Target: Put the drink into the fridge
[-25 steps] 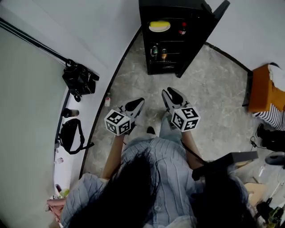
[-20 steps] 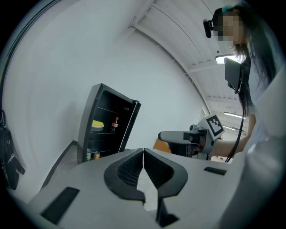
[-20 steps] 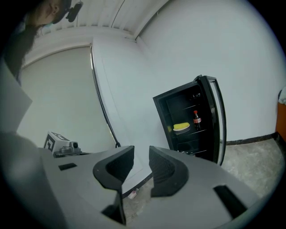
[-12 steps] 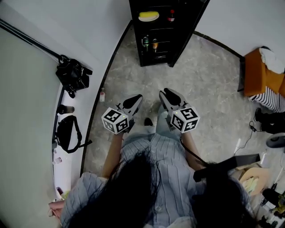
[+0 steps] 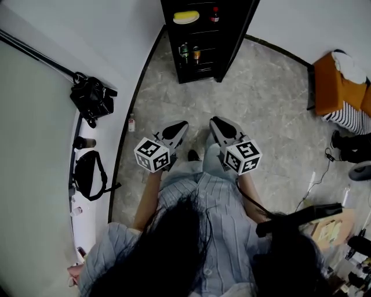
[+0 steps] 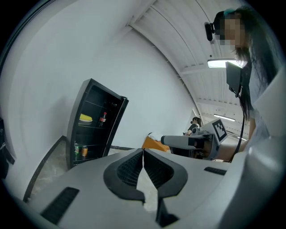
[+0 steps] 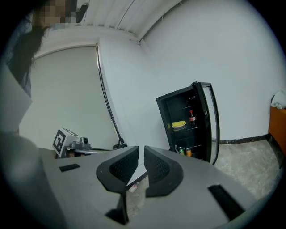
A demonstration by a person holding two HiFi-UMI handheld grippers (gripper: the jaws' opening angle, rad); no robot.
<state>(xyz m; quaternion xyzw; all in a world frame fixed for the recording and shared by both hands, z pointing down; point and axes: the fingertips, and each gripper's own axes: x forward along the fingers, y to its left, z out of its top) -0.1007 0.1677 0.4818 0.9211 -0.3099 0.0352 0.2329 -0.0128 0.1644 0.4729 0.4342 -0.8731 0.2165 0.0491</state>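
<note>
The drink I take to be mine to move is the small bottle (image 5: pixel 132 123) on the floor (image 5: pixel 261 104) against the dark skirting (image 5: pixel 141 93), at about 9 o'clock from my left gripper (image 5: pixel 178 126) in the head view. That puts it well nearer the left gripper than my right gripper (image 5: pixel 217 122). Its long axis seems to run 12 to 6 along the wall (whether it stands or lies I cannot tell). The fridge (image 5: pixel 174 64) is at 12 o'clock, well apart from both grippers, its door (image 5: pixel 235 29) swung open to the right. Its upper shelf holds a yellow item on a plate (image 5: pixel 186 17) and a cola bottle (image 5: pixel 215 14) beside it. A lower shelf holds a green can (image 5: pixel 184 53) and an orange can (image 5: pixel 196 55). My left jaws are closed tip to tip on nothing. My right jaws have just been closing and stand all but together, a sliver between the pads, nothing in it. So the reach goes leftward first, I judge, away from the fridge.
</note>
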